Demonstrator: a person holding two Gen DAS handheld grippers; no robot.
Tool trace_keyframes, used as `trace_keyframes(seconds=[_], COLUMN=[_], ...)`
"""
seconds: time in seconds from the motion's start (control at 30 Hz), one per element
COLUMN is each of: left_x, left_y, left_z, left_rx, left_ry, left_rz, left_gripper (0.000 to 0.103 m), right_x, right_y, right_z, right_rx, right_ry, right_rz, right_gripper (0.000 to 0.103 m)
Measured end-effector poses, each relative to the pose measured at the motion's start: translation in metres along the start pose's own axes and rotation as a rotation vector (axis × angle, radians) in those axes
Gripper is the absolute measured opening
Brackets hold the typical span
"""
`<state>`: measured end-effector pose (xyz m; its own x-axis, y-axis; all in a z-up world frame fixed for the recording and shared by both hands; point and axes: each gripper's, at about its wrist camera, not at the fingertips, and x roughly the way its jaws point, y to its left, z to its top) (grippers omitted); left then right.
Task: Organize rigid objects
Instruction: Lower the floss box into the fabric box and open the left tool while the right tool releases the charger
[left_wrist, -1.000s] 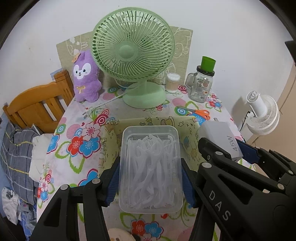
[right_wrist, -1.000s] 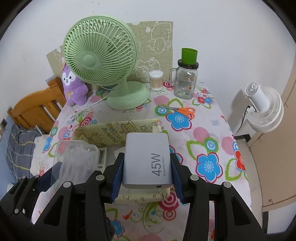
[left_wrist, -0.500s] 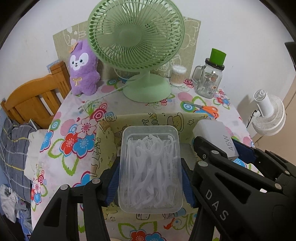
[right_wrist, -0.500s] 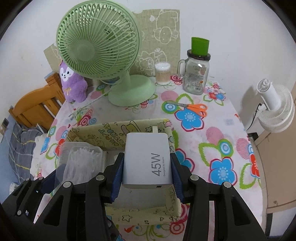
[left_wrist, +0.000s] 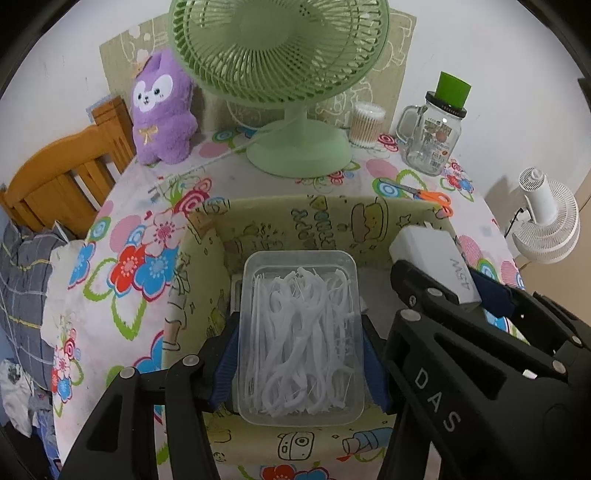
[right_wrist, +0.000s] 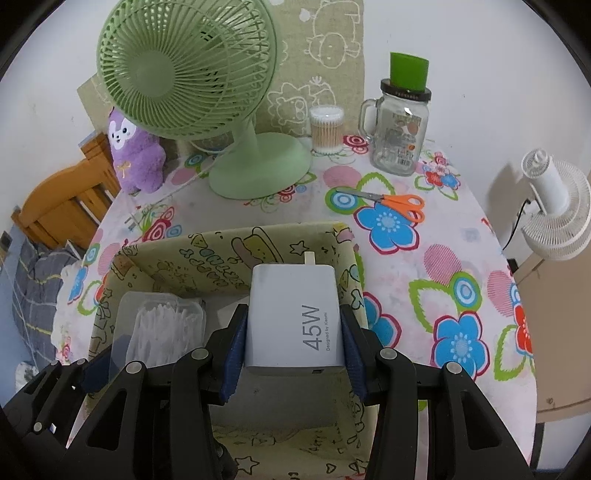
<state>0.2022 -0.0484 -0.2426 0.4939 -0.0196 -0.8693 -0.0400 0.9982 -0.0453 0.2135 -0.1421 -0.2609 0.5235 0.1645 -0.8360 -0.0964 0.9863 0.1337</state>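
Setting: floral-clothed counter (left_wrist: 122, 266) against a white wall, seen beside a wooden bed frame (left_wrist: 62, 177)

Left wrist view, back row: green desk fan (left_wrist: 291, 92), purple plush (left_wrist: 162, 110), cotton-swab tub (left_wrist: 367, 123), glass mug jar (left_wrist: 432, 140) with green cap, orange scissors (left_wrist: 428, 194)

Left wrist view, bin: cartoon-printed fabric bin (left_wrist: 295, 225) is seen at the counter's near edge

Left wrist view, left tongs (left_wrist: 301, 360): clear floss-pick box (left_wrist: 299, 332) is clamped between the blue pads; their jaws have just been opening a little; the box is held inside the bin's left half

Left wrist view, neighbour: right tongs (left_wrist: 439, 277) are seen alongside, holding the white charger (left_wrist: 436, 262)

Right wrist view, right tongs (right_wrist: 293, 341): closed on the charger (right_wrist: 293, 317), marked 45W, prongs pointing away

Right wrist view, charger's place: within the bin (right_wrist: 229, 251), toward its right side; contact with the bin floor cannot be told

Right wrist view, floss-pick box (right_wrist: 159, 328): seen at the left, in the bin

Right wrist view, surroundings: white fan (right_wrist: 550, 206) is seen off the counter's right edge
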Motion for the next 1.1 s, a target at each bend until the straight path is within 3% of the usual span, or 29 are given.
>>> trace_keyframes(seconds=[0.13,0.33,0.5,0.57,1.0,1.1], left_x=[0.005,0.009,0.01,0.009,-0.015,-0.023], left_y=[0.002,0.008,0.009,0.009,0.005,0.004], left_z=[-0.001,-0.001,-0.002,-0.002,-0.004,-0.006], left_rx=[-0.007,-0.018,-0.009,-0.009,0.032,0.033], left_ry=[0.017,0.028,0.033,0.028,-0.008,-0.021], left_rz=[-0.01,0.003,-0.005,-0.012,0.003,0.005], left_gripper=[0.074,0.084,0.086,0.087,0.094,0.095], right_x=[0.002,0.005,0.005,0.005,-0.015,-0.024], right_y=[0.003,0.007,0.007,0.008,0.007,0.006], right_z=[0.001,0.001,0.001,0.002,-0.006,-0.008], right_rx=[-0.015,-0.02,-0.016,-0.027,0.032,0.037], right_ry=[-0.011,-0.017,-0.025,-0.023,0.019,0.014], right_rz=[-0.014,-0.032,-0.031,-0.018,0.002,-0.002], right_gripper=[0.051,0.051,0.053,0.067,0.073,0.08])
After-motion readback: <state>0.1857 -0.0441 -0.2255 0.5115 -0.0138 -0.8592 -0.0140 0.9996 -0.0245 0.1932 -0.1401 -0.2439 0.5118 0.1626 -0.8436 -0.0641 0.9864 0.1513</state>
